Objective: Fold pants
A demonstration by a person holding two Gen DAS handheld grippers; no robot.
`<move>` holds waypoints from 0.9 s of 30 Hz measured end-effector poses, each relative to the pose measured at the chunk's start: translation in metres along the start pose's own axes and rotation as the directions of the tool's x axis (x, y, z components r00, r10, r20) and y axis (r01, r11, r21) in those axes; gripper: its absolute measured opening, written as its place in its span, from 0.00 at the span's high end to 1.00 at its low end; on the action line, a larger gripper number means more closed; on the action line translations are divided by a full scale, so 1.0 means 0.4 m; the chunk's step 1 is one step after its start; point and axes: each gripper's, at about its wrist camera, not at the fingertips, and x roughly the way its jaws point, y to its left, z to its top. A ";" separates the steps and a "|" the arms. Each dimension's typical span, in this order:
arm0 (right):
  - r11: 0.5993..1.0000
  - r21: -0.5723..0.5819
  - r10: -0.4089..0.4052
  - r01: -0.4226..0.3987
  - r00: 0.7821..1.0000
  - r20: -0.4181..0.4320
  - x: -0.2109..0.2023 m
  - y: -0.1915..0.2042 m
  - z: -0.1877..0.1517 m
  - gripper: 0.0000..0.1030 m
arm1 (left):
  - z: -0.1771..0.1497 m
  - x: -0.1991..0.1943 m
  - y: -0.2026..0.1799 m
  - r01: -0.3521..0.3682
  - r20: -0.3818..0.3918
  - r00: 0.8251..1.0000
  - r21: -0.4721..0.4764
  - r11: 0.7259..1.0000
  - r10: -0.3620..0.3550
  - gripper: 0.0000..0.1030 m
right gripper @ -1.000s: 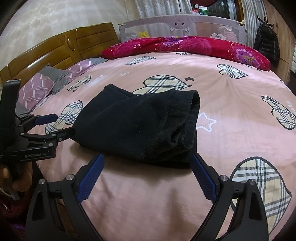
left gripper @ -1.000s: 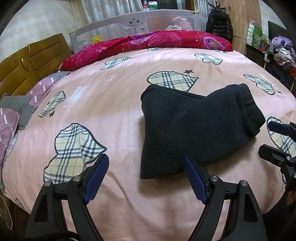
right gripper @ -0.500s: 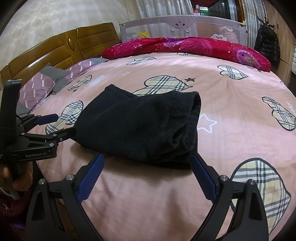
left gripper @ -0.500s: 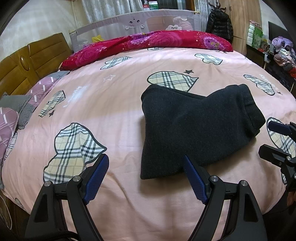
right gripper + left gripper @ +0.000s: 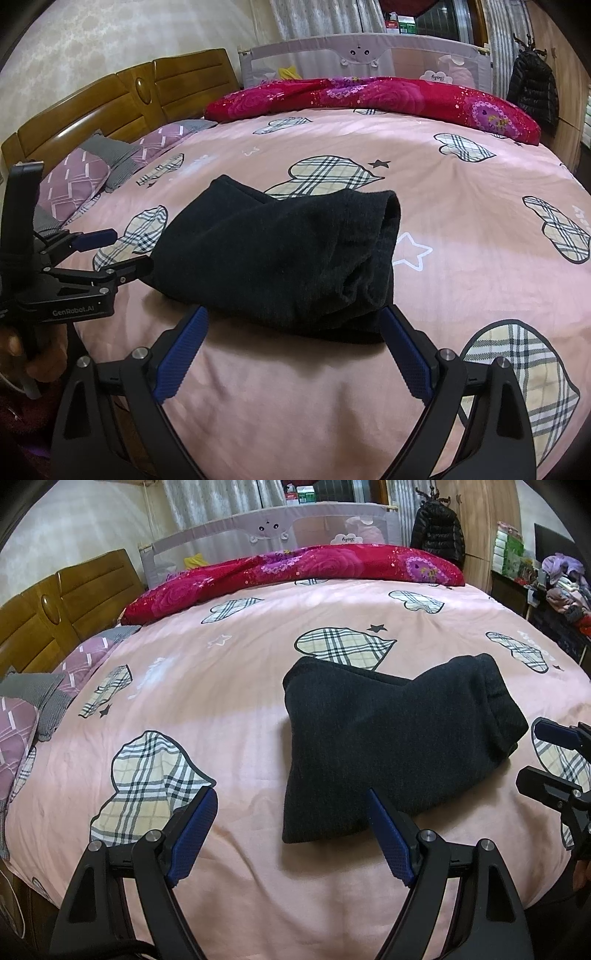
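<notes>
The dark pants [image 5: 391,738] lie folded in a compact stack on the pink bedspread [image 5: 229,686]; they also show in the right wrist view [image 5: 284,262]. My left gripper [image 5: 291,812] is open and empty, hovering just short of the stack's near left corner. My right gripper [image 5: 295,325] is open and empty, its jaws standing either side of the stack's near edge without touching it. The right gripper appears at the right edge of the left wrist view [image 5: 554,760], and the left gripper at the left edge of the right wrist view [image 5: 107,254].
A red floral quilt [image 5: 303,568] lies rolled along the far side of the bed. Purple and grey pillows [image 5: 85,173] rest by the wooden headboard [image 5: 122,107]. A black jacket [image 5: 437,535] hangs at the back. Clothes are piled on a shelf [image 5: 565,587] at the right.
</notes>
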 end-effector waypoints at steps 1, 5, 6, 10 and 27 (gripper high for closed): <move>1.000 -0.001 0.000 0.000 1.000 -0.001 0.001 0.000 0.002 0.09 | 0.001 0.000 0.001 -0.001 0.001 1.000 0.000 1.000 0.001 0.20; 1.000 -0.004 -0.001 0.001 1.000 0.001 -0.001 0.000 0.003 0.09 | 0.005 0.000 0.002 -0.006 0.004 1.000 -0.001 1.000 0.006 0.20; 1.000 -0.003 -0.001 0.001 1.000 0.001 -0.002 -0.001 0.004 0.09 | 0.005 -0.001 0.002 -0.005 0.004 1.000 -0.002 1.000 0.005 0.20; 1.000 0.001 -0.002 0.002 1.000 0.004 -0.002 -0.006 0.007 0.09 | 0.007 -0.006 -0.001 -0.018 0.024 1.000 0.004 1.000 0.018 0.20; 1.000 0.011 0.011 -0.011 1.000 0.010 0.002 -0.014 0.015 0.09 | 0.010 -0.002 -0.008 -0.026 0.041 0.999 0.017 1.000 0.025 0.21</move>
